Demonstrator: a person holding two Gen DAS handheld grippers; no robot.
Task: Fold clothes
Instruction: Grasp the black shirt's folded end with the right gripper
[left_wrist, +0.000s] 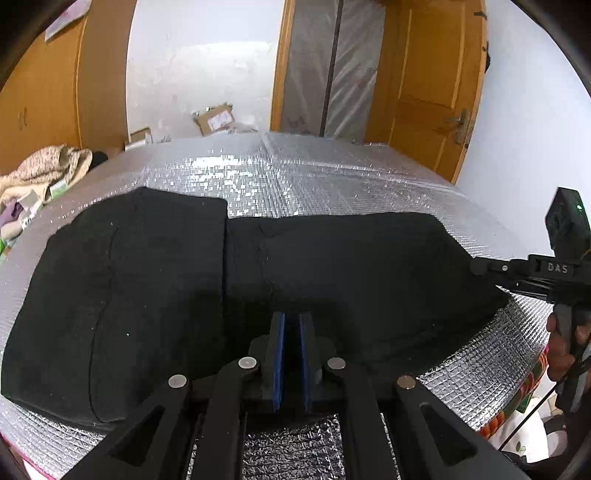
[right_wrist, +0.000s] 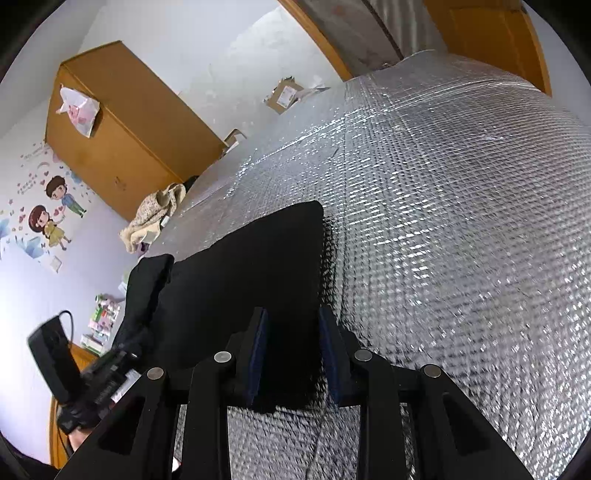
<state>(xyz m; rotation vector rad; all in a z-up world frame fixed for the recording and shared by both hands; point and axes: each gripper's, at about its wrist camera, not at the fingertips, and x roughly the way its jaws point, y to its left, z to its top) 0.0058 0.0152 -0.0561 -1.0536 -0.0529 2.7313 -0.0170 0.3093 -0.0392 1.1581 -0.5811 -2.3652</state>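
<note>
mostly, a black garment (left_wrist: 258, 280) lay flat on a silver quilted mat (left_wrist: 332, 177), its long axis running left to right across the left wrist view. on its left part an upper layer lay over the rest and ended in a straight edge partway along, so that part was doubled; the right part tapered toward a narrower end. the left gripper (left_wrist: 291, 325) sat at the near long edge, about midway along, pointing across the cloth; its blue-padded fingers (left_wrist: 280, 343) stood nearly together with only a thin dark slit between them, and whether cloth was pinched in that slit could not be told. the right gripper (left_wrist: 480, 266) came in from the right and its tip met the garment's right end, so it was the nearer one to that end. in the right wrist view the right gripper (right_wrist: 291, 332) pointed along the garment (right_wrist: 255, 280), tilted down and rolled to one side, with its pads (right_wrist: 258, 347) clearly apart and black cloth lying between them, not clamped. a hand (left_wrist: 565, 347) held its handle. judging by this, the scene fitted either a fold partly made or a finished one.
</note>
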